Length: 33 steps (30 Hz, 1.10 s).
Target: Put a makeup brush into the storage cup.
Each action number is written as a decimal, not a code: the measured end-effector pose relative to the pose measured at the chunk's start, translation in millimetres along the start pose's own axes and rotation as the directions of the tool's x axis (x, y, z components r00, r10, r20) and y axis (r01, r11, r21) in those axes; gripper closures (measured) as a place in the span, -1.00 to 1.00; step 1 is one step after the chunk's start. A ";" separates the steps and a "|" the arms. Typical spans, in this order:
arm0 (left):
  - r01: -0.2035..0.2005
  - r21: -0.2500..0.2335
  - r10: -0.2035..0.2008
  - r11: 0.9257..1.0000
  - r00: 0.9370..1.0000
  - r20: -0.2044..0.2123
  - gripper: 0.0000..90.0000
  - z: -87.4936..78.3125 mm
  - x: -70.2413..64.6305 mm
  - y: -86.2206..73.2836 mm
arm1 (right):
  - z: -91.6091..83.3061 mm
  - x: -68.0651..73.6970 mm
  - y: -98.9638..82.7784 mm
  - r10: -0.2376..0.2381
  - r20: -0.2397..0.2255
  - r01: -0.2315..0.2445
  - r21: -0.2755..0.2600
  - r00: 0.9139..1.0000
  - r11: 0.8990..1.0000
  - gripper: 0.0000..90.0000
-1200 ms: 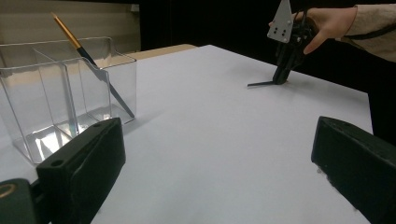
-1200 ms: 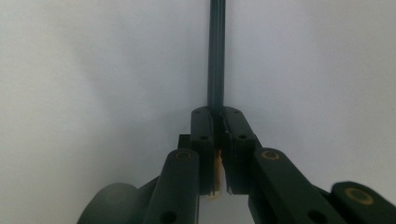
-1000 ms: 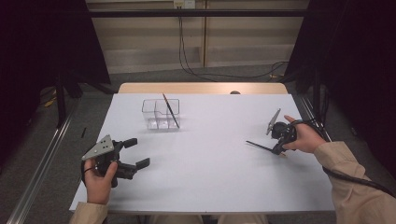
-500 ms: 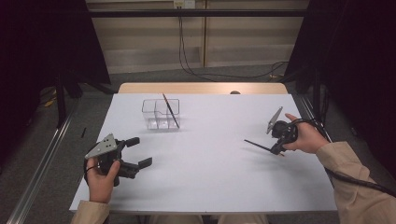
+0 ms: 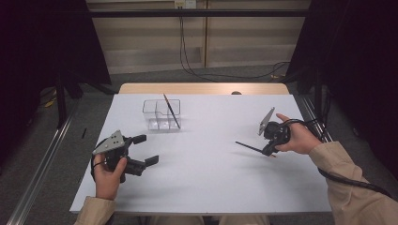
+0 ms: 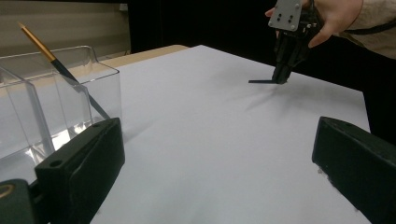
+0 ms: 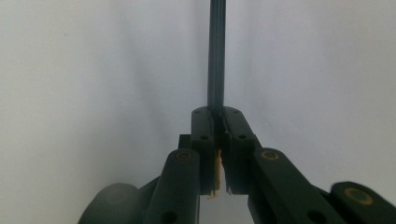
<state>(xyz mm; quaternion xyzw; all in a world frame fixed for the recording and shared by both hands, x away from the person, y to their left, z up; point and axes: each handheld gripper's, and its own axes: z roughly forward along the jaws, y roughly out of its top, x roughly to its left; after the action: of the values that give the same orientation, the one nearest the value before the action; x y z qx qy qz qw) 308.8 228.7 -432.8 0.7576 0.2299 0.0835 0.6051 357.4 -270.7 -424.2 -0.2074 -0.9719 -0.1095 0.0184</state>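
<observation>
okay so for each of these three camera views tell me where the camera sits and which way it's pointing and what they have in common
High view: above the person's side, facing forward and down on the white table; both forearms and hands show.
Left gripper view: rides the left gripper, looking across the table between its open jaws.
Right gripper view: rides the right gripper, looking along its jaws, shut on a dark brush.
Shared: high and left gripper views both show the clear organizer with a second brush.

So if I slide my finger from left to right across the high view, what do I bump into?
Left hand-held gripper → clear box with a brush standing in it → dark brush → right hand-held gripper.
</observation>
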 end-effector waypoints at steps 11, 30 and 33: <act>-0.005 -0.007 0.006 1.000 1.000 0.024 -0.95 14.4 1.9 6.9 | -3.7 6.7 15.2 -0.039 -0.001 0.039 -0.010 0.999 0.999 0.88; -0.016 0.003 0.016 1.000 0.999 0.050 -0.95 24.2 -0.4 6.6 | -5.1 22.3 54.4 -0.105 -0.010 0.105 -0.006 0.994 0.994 0.88; -0.018 0.008 0.018 1.000 0.999 0.051 -0.95 23.9 -0.6 6.0 | -5.4 24.7 61.1 -0.117 -0.005 0.117 -0.005 0.993 0.993 0.88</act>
<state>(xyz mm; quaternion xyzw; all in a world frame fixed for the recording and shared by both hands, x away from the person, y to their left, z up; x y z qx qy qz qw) 319.4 206.4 -433.0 0.7641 0.2081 0.0688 0.6067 359.7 -207.7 -404.4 -0.1500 -0.9821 -0.1134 0.0141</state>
